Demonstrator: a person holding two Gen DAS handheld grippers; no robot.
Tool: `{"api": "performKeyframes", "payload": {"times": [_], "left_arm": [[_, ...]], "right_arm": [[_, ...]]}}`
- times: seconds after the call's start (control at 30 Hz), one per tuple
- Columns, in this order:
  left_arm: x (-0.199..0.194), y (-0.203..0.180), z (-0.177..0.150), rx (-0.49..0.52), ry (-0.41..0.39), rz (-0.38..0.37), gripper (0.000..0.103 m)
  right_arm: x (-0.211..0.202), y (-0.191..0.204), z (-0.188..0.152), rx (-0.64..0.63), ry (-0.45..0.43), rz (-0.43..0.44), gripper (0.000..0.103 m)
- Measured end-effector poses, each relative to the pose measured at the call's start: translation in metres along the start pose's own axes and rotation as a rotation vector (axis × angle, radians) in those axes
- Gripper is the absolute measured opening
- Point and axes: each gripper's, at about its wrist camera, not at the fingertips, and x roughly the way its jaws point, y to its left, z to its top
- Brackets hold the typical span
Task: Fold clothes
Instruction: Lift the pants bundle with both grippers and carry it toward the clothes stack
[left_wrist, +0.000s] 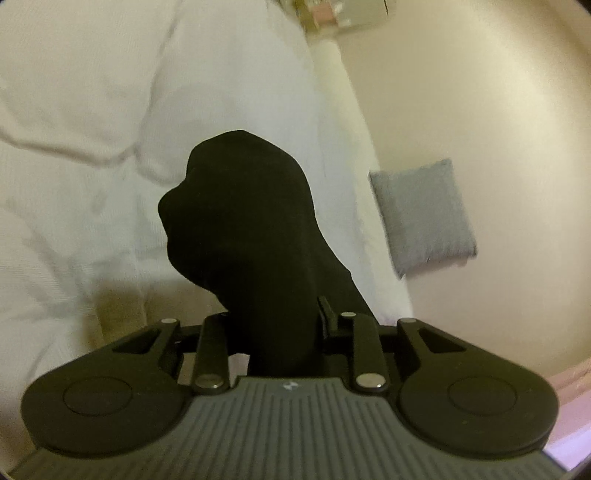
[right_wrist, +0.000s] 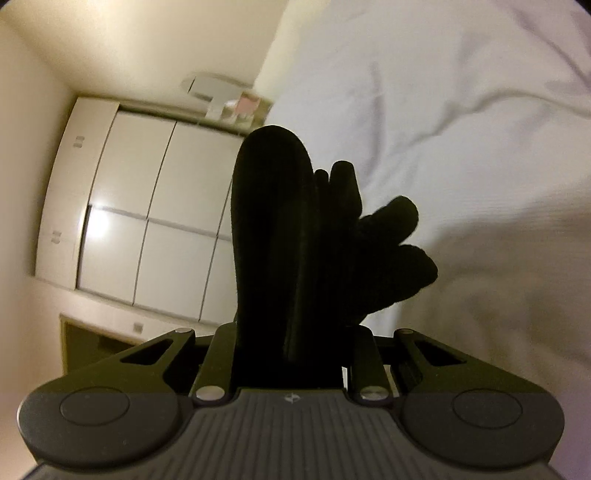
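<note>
In the left wrist view, a black garment (left_wrist: 251, 221) is seen clamped in the left gripper (left_wrist: 277, 332), its fingers almost wholly buried in the cloth. The fabric's long axis runs away from the camera along the fingers, leaning slightly left, and ends in a bunched, rounded lump. Behind it, rumpled white bedding (left_wrist: 92, 129) fills the left of the view; to the right a grey cushion (left_wrist: 423, 214) is seen against a pale floor (left_wrist: 498, 110).

In the right wrist view, white cabinet doors (right_wrist: 147, 206) are seen at the left. At centre, a black glove (right_wrist: 295, 240) is held closed in the right gripper (right_wrist: 295, 332). Its long axis points away from the camera, nearly straight up the view, with separate knitted glove fingers (right_wrist: 391, 218) splayed to the right. White bedding (right_wrist: 461, 110) lies behind it on the right. Whether both grippers hold one piece cannot be told.
</note>
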Motion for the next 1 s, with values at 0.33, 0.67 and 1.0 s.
{"api": "performKeyframes", "payload": {"times": [0.33,0.67,1.0], "left_arm": [[-0.250,-0.062,-0.023,-0.130,-0.421,0.132,0.024],[-0.473,0.005,-0.057,-0.264,-0.817,0.230,0.024],[-0.712,0.108,0.027,-0.279,-1.041,0.307,0.024]], "right_arm": [[0.044,0.179,-0.044,-0.041,0.439,0.152,0.021],[0.140,0.290,-0.239,-0.122,0.870,0.280,0.021],[0.270,0.386,-0.471,-0.191,1.085,0.333,0.021]]}}
